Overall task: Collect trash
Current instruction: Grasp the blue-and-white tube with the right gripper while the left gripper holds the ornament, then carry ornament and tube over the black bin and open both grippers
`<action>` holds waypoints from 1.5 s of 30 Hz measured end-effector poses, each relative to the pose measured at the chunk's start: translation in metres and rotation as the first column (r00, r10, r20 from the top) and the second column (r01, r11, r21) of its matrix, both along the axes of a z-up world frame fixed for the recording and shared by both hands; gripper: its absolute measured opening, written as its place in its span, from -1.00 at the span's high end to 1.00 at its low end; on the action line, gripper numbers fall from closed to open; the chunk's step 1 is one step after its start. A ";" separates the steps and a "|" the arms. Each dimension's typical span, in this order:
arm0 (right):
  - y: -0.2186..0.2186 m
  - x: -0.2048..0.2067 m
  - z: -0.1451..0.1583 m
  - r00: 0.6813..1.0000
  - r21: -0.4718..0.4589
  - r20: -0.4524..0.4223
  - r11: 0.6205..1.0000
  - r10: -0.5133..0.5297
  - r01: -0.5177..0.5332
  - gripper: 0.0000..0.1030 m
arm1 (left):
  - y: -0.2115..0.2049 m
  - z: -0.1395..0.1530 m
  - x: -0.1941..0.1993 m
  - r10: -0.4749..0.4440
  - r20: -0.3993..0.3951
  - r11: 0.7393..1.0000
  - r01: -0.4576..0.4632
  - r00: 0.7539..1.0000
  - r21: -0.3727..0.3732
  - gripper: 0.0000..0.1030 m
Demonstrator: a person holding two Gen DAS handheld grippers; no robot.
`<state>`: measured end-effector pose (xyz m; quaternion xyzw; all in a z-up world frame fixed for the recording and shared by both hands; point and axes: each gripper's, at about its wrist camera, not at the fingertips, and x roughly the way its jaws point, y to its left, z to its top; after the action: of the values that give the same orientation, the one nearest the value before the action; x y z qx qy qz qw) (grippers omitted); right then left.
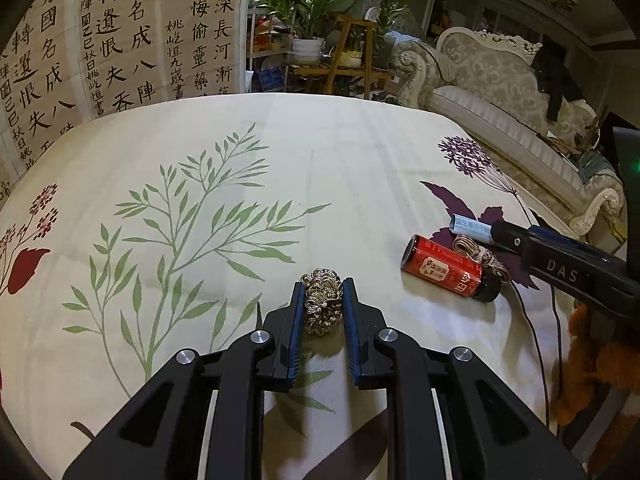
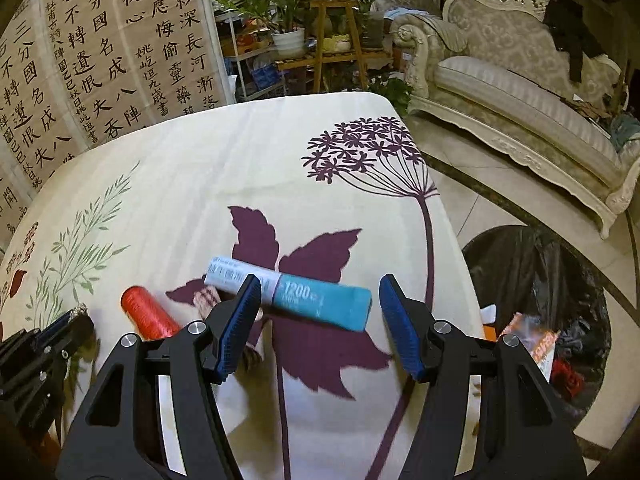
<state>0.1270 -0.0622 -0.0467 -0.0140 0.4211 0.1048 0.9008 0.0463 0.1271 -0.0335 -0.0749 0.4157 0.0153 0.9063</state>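
My left gripper (image 1: 323, 285) is shut on a crumpled golden ball (image 1: 322, 304) just above the floral tablecloth (image 1: 320, 160). To its right lie a red can (image 1: 448, 270) on its side, a bundle of string (image 1: 480, 254) and a small long box (image 1: 472, 229). In the right wrist view that teal and white box (image 2: 320, 300) lies crosswise between the fingers of my right gripper (image 2: 319, 280). The jaws stand wide and the pads do not press on it. The red can (image 2: 148, 312) and the string (image 2: 206, 296) lie left of it.
A bin lined with a black bag (image 2: 540, 280), holding some wrappers, stands on the floor off the table's right edge. My left gripper (image 2: 76, 316) shows at the lower left. A sofa (image 2: 520, 92), plants and a calligraphy screen stand beyond the table.
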 end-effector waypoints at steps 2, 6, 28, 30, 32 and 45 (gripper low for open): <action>0.001 0.001 -0.001 1.000 -0.003 -0.005 1.000 0.016 -0.016 -0.16 | 0.001 0.000 0.000 0.001 -0.001 1.000 -0.001 1.000 -0.004 0.62; 0.003 0.002 -0.004 0.999 -0.001 -0.019 0.999 0.049 -0.049 -0.19 | 0.000 -0.001 0.002 0.000 -0.005 1.000 0.000 1.000 -0.011 0.62; 0.022 -0.010 -0.005 0.987 -0.102 -0.014 0.982 0.160 -0.161 0.57 | 0.007 0.001 0.004 0.014 -0.001 1.000 -0.014 1.000 -0.011 0.62; 0.020 -0.012 -0.004 0.987 -0.091 -0.015 0.982 0.163 -0.164 0.59 | 0.007 0.001 0.003 0.014 0.001 1.000 -0.014 1.000 -0.008 0.62; 0.015 -0.013 -0.003 0.988 -0.068 -0.017 0.985 0.155 -0.156 0.62 | 0.005 0.002 0.002 0.012 0.004 1.000 -0.012 1.000 -0.005 0.62; -0.032 -0.047 0.018 0.997 0.035 0.060 0.999 0.039 -0.041 0.66 | -0.019 0.014 -0.008 -0.017 0.045 1.000 0.017 0.999 0.014 0.62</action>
<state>0.0805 -0.0943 -0.0290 -0.0092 0.3921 0.1298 0.9107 0.0385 0.1080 -0.0191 -0.0654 0.3957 0.0088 0.9160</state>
